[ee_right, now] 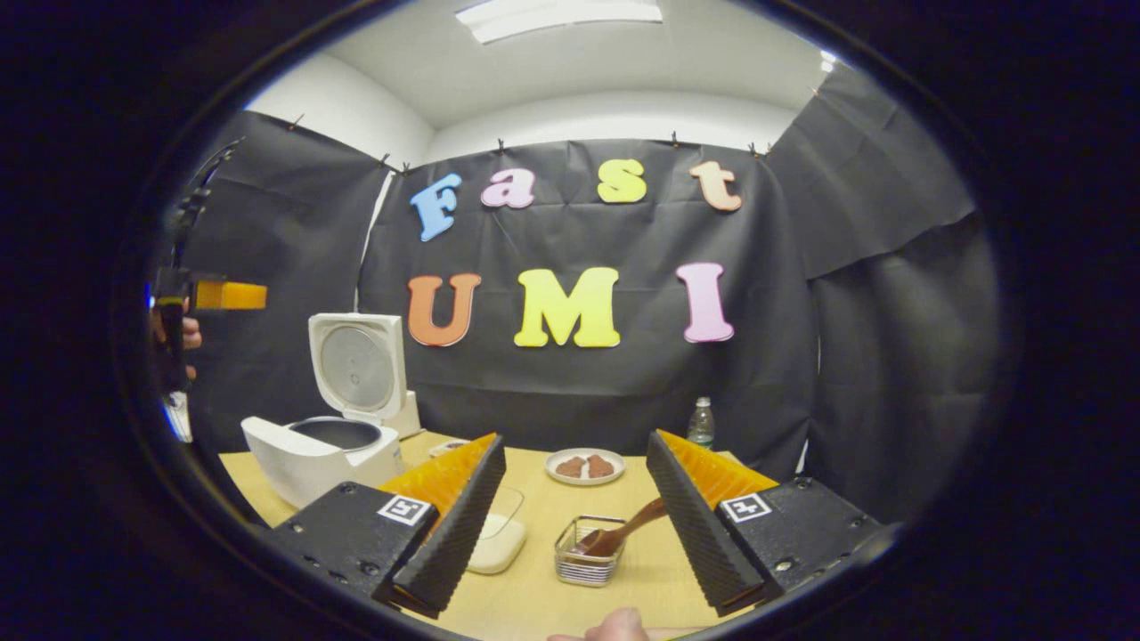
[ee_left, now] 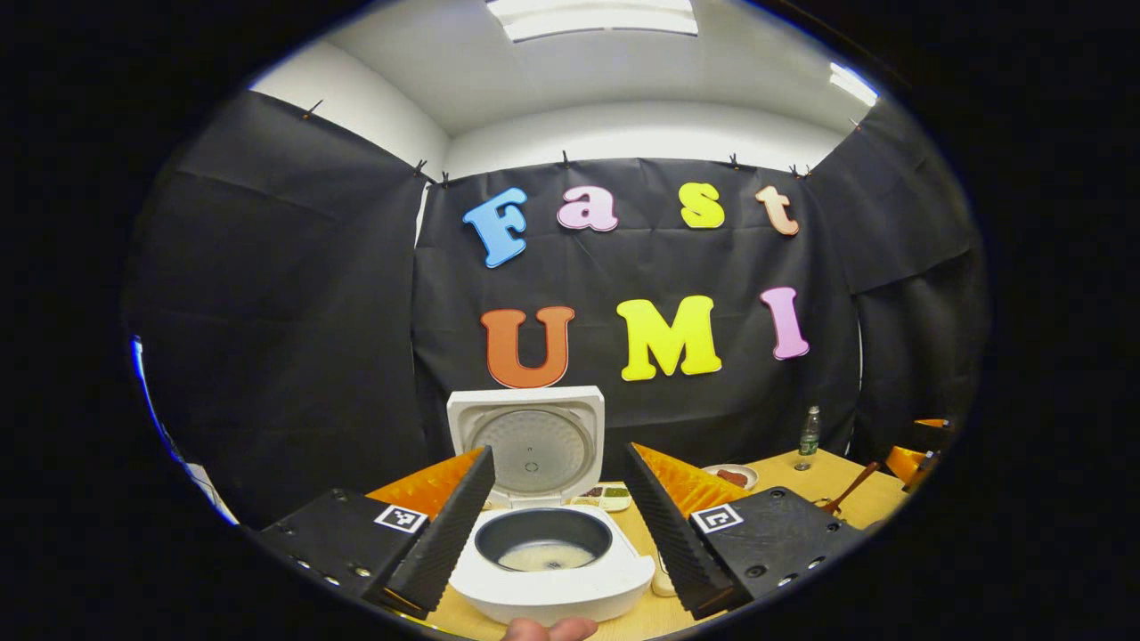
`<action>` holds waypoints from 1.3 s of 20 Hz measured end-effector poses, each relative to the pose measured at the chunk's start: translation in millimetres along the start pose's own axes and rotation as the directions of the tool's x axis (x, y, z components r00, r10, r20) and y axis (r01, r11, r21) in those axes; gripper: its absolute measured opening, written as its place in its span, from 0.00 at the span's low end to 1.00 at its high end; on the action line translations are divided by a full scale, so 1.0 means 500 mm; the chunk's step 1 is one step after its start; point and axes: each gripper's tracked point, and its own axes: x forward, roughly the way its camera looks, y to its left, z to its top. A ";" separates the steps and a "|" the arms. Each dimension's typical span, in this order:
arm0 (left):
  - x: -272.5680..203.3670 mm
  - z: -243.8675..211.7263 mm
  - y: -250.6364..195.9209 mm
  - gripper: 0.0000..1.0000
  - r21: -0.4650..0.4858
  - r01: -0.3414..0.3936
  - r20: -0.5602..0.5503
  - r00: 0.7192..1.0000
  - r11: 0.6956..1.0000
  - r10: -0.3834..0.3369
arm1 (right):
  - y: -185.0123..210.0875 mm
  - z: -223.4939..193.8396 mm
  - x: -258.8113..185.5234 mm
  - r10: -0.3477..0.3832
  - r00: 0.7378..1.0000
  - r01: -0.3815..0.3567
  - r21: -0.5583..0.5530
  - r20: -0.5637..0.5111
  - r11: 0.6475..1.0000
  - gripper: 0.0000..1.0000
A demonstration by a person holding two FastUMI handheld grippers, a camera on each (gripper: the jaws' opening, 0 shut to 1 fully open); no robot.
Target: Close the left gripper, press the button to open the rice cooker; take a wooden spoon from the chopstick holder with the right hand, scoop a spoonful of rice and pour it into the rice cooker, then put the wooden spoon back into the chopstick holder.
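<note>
Rice cooker open, spoon in its holder, both grippers spread

Rice cooker (ee_left: 549,570) stands on the wooden table (ee_left: 828,485) with its lid (ee_left: 527,442) swung upright behind the pot. A thin layer of rice lies at the bottom of the dark inner pot (ee_left: 543,540). In the left gripper view, the left gripper (ee_left: 557,525) hangs just in front of the cooker, its 2 fingers spread wide with the pot between them, touching nothing.

In the right gripper view, the right gripper (ee_right: 574,521) is also spread and holds nothing. To the right of the cooker (ee_right: 316,454) sits a clear container of rice (ee_right: 499,539), and further right a wire chopstick holder (ee_right: 588,552). The wooden spoon (ee_right: 623,534) rests in that holder, bowl down, handle leaning toward the right finger (ee_right: 690,512); whether they touch cannot be told. Behind the holder, away from the cooker, are a plate (ee_right: 585,466) of 2 brown pieces and a plastic bottle (ee_right: 702,424).
</note>
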 end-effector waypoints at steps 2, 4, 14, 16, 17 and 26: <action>0.054 0.030 0.023 0.92 -0.011 -0.017 -0.010 1.000 1.000 0.017 | -0.014 0.009 -0.021 -0.015 1.000 0.016 -0.013 0.025 1.000 0.99; 0.114 0.054 0.038 0.92 0.000 -0.018 -0.025 1.000 1.000 0.018 | -0.019 0.012 -0.046 -0.015 0.999 0.016 -0.030 0.042 0.999 1.00; 0.410 0.010 0.114 0.93 -0.053 -0.065 -0.194 0.980 0.996 0.054 | -0.101 -0.056 -0.131 -0.106 0.994 0.107 -0.071 0.017 0.992 1.00; 0.448 -0.020 0.138 0.94 -0.083 -0.096 -0.242 0.968 0.992 0.073 | -0.118 -0.076 -0.147 -0.133 0.991 0.133 -0.051 0.007 0.990 1.00; 0.460 -0.031 0.146 0.94 -0.098 -0.110 -0.260 0.962 0.989 0.081 | -0.128 -0.088 -0.154 -0.149 0.989 0.149 -0.039 -0.004 0.988 1.00; 0.469 -0.097 0.140 0.95 -0.124 -0.121 -0.398 0.915 0.985 0.062 | -0.137 -0.137 -0.154 -0.176 0.982 0.174 -0.026 -0.067 0.984 1.00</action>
